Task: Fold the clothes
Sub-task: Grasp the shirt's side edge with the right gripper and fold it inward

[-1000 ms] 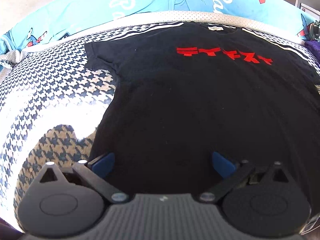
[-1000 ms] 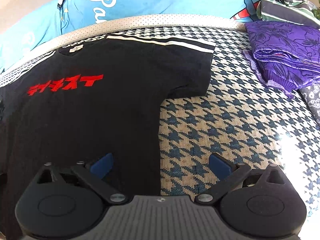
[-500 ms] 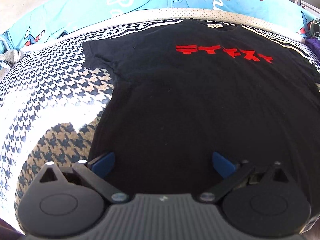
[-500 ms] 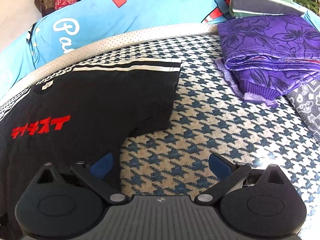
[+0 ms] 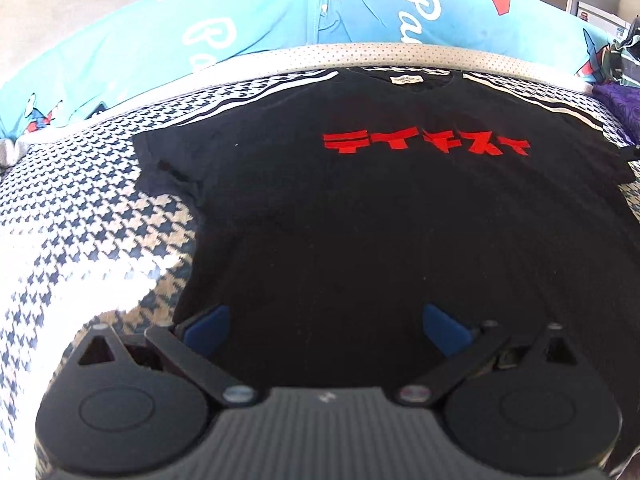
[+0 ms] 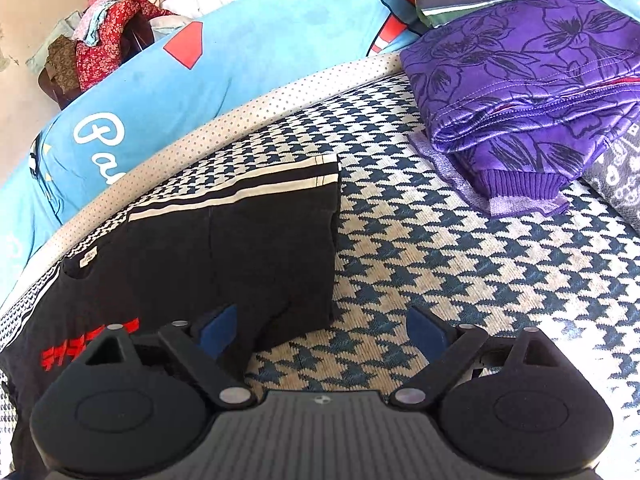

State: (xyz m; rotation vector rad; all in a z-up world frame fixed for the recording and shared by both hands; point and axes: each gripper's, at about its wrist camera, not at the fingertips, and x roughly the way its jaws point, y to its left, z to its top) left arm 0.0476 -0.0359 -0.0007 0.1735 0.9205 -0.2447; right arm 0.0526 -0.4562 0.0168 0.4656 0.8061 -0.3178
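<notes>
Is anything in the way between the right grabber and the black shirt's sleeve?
Nothing visible is. The right gripper hangs open just above the sleeve of the black T-shirt. The purple folded clothes lie off to the side.

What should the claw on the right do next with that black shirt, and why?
Probably ease the right claw forward onto the sleeve and pinch its edge, to fold it inward. The black T-shirt lies flat and unfolded, the sleeve sticks out just ahead, and the claw, whose jaws have just been closing a little, is open and holds nothing.
</notes>
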